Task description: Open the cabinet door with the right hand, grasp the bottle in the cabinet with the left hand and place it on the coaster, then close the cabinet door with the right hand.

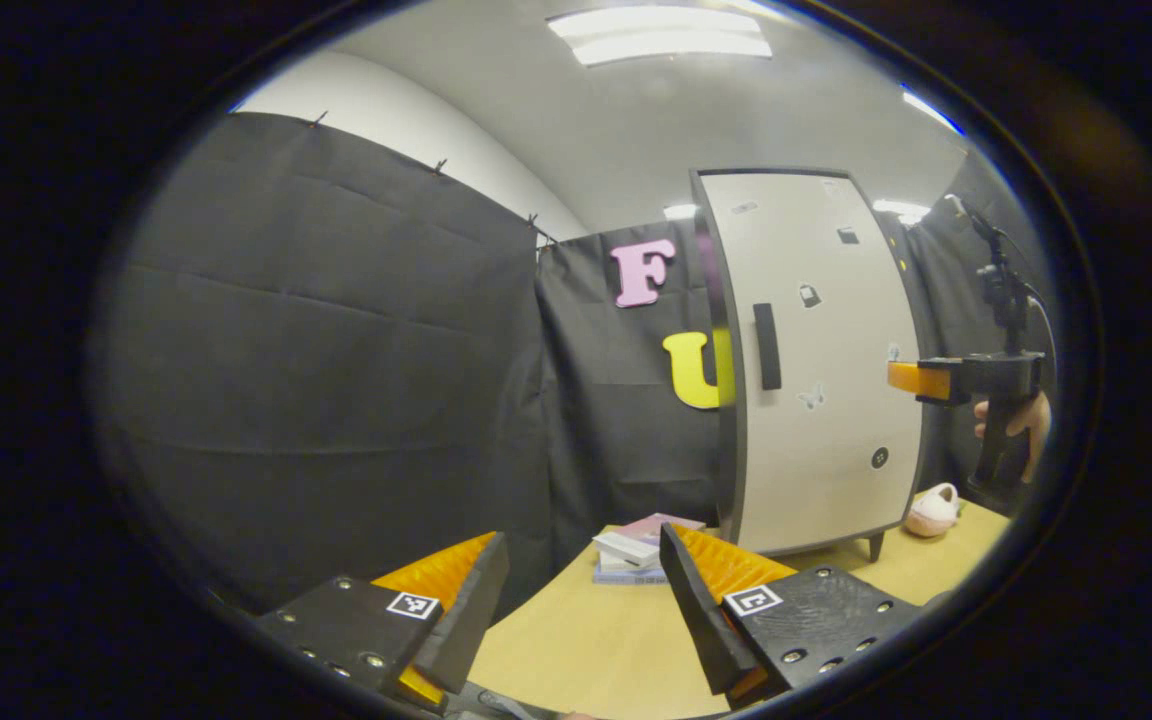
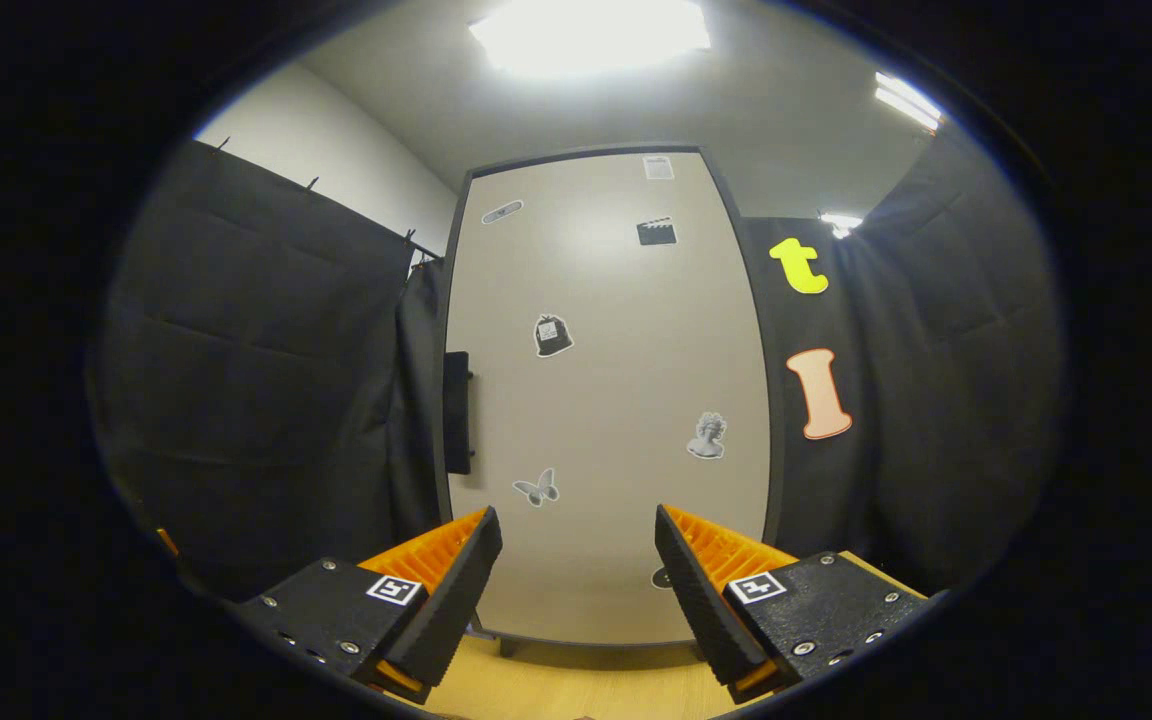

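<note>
My fingers are spread apart on both sides, the left gripper and the right gripper holding nothing. The tall pale grey cabinet door is closed before me, so the bottle is hidden inside. Its small black vertical handle lies off to my right gripper's left; I may miss it or slip.
</note>
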`<state>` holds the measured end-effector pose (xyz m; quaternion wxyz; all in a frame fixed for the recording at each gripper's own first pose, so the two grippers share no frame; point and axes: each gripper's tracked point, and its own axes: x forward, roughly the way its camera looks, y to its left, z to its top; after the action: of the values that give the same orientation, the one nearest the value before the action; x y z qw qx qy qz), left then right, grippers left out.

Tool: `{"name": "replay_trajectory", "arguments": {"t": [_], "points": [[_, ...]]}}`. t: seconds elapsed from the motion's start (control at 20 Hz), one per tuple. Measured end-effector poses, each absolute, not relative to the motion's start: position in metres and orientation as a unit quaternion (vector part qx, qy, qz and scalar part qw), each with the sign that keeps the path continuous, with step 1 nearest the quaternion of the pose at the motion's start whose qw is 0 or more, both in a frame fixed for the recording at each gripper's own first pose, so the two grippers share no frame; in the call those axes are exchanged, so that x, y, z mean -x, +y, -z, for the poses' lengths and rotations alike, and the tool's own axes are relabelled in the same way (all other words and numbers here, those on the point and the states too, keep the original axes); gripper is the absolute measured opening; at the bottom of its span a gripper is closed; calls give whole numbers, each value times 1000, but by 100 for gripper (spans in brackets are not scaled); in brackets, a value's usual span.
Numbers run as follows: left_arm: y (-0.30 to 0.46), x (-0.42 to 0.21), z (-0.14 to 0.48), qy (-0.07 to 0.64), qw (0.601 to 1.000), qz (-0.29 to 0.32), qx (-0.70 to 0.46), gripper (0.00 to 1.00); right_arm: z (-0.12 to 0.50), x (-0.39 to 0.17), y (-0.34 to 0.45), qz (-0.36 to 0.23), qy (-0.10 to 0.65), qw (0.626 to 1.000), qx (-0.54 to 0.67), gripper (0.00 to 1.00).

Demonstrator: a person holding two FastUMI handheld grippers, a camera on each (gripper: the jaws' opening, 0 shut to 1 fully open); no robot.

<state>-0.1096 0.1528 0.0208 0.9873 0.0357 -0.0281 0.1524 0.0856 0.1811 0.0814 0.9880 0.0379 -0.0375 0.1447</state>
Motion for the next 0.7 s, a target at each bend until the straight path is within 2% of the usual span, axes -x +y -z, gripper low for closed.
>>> {"name": "replay_trajectory", "arguments": {"t": [0.3,0.35,0.4,0.6,0.65,0.7], "points": [[187,131,-18,-25,982,-183,-34,87,-96,-118,226,-158,-33,986,-41,95],[193,134,-17,-24,981,-187,-34,92,-100,-123,233,-159,-37,986,-42,95],[197,136,-16,-23,981,-191,-34,87,-105,-128,240,-162,-40,985,-43,95],[218,145,-14,-22,977,-208,-37,87,-119,-147,269,-169,-46,984,-38,95],[223,148,-15,-23,976,-213,-37,83,-121,-151,275,-171,-47,984,-37,95],[229,151,-15,-24,975,-218,-37,87,-125,-155,282,-172,-47,983,-35,95]]}}
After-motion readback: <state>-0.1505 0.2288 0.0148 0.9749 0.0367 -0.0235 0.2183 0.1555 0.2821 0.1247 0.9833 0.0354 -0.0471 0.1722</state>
